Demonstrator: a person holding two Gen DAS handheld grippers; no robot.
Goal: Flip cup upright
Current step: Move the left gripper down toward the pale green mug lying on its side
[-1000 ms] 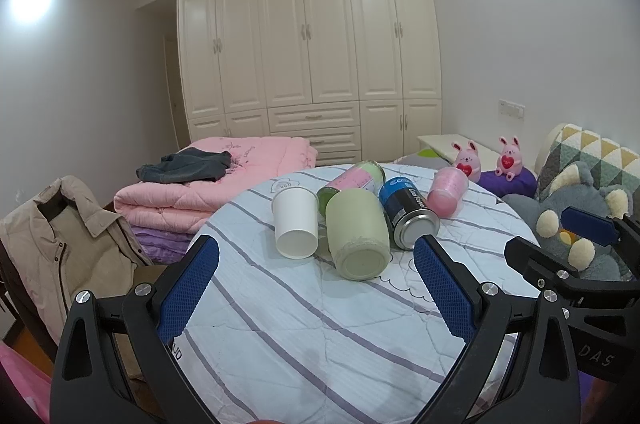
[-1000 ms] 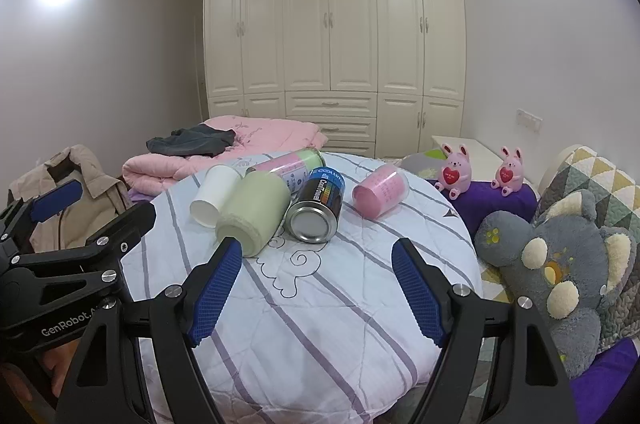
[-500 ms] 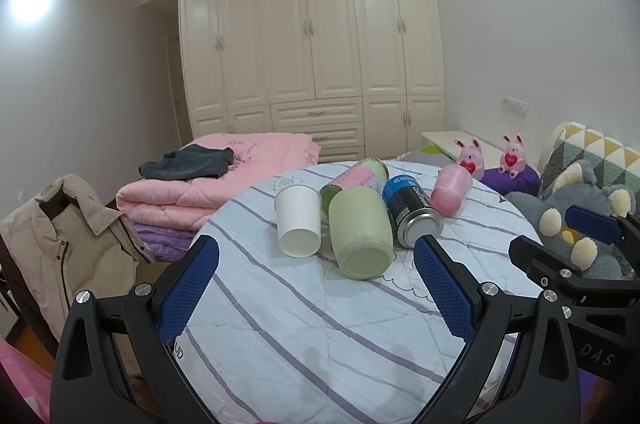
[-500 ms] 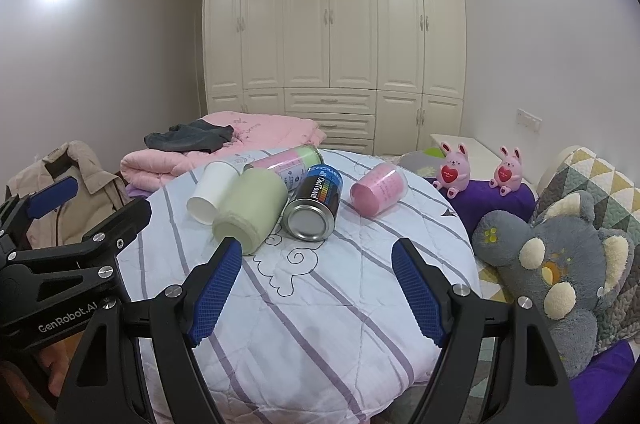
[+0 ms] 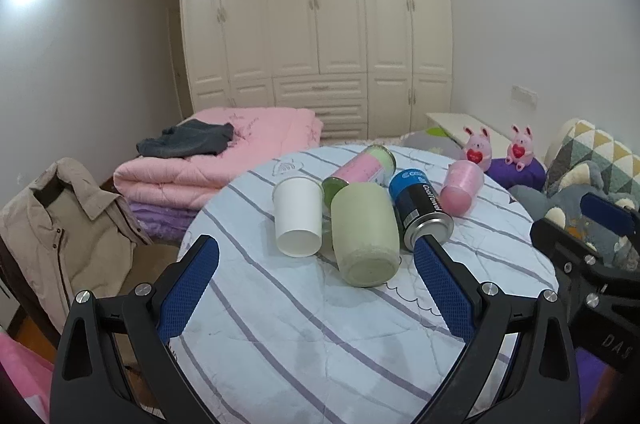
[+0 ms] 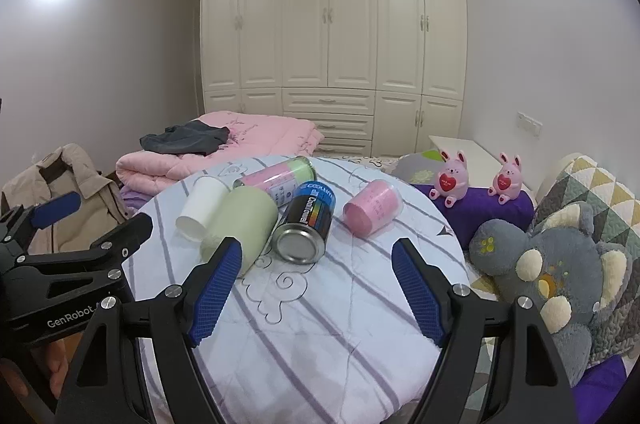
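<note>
A round table [image 5: 304, 336] [image 6: 328, 336] with a striped cloth holds several toppled containers. A white paper cup [image 5: 298, 209] [image 6: 202, 205] lies on its side at the left. Beside it lie a pale green cup [image 5: 364, 234] [image 6: 242, 224], a blue and black can [image 5: 422, 207] [image 6: 306, 228], a pink and green canister [image 5: 362, 167] [image 6: 276, 175] and a pink cup [image 5: 462, 185] [image 6: 372, 207]. My left gripper [image 5: 316, 288] is open and empty, in front of the green cup. My right gripper [image 6: 316, 292] is open and empty, in front of the can.
A grey plush toy [image 6: 556, 276] and a patterned cushion [image 6: 592, 191] lie right of the table. Folded pink quilts [image 5: 216, 159] and a beige jacket [image 5: 64, 224] on a chair are at the left. Two pink bunny toys [image 6: 476, 179] sit behind.
Both grippers have moved slightly forward toward the containers, which look a little larger and lower in the views. Nothing on the table has moved.
</note>
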